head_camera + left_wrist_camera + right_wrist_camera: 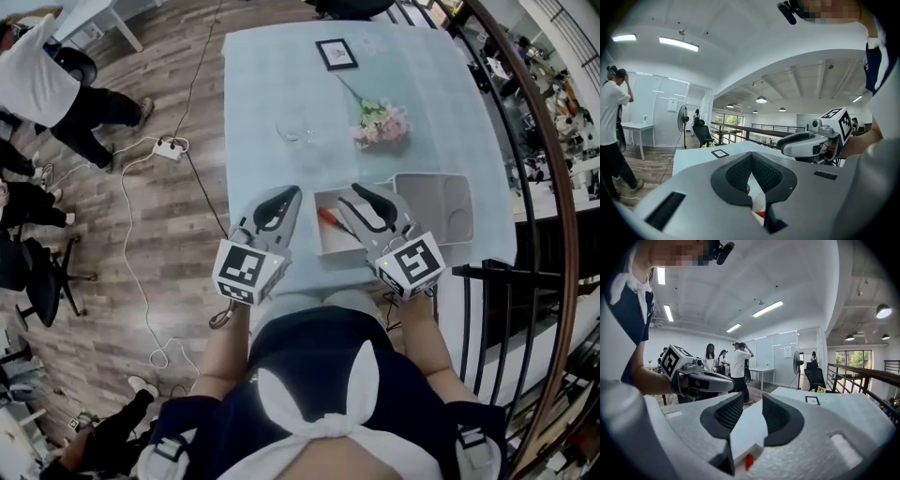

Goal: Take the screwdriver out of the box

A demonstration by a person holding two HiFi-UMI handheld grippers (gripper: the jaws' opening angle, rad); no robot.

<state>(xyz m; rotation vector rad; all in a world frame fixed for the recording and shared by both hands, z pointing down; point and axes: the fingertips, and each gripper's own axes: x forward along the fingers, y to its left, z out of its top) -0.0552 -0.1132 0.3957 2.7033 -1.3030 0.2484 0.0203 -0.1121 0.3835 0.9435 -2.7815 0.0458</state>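
The box (323, 249) is sitting open by the near edge of the table (272, 112), with its lid (433, 208) lying just beside it toward the near right corner. The screwdriver (328, 218) is lying inside the box, along its left side, with its orange-red handle showing. The right gripper (349, 197) is hovering over the box with its jaws spread. Its pads (780, 420) are pressing on nothing, and the box wall and a bit of the red handle are showing through the gap. The left gripper (292, 193) is hanging over the table's near edge just left of the box. Its pads (764, 173) are pressed together at the tips, pinching nothing. Flowers (380, 122) are lying near the table's middle, and a small frame (336, 53) is resting by the far edge.
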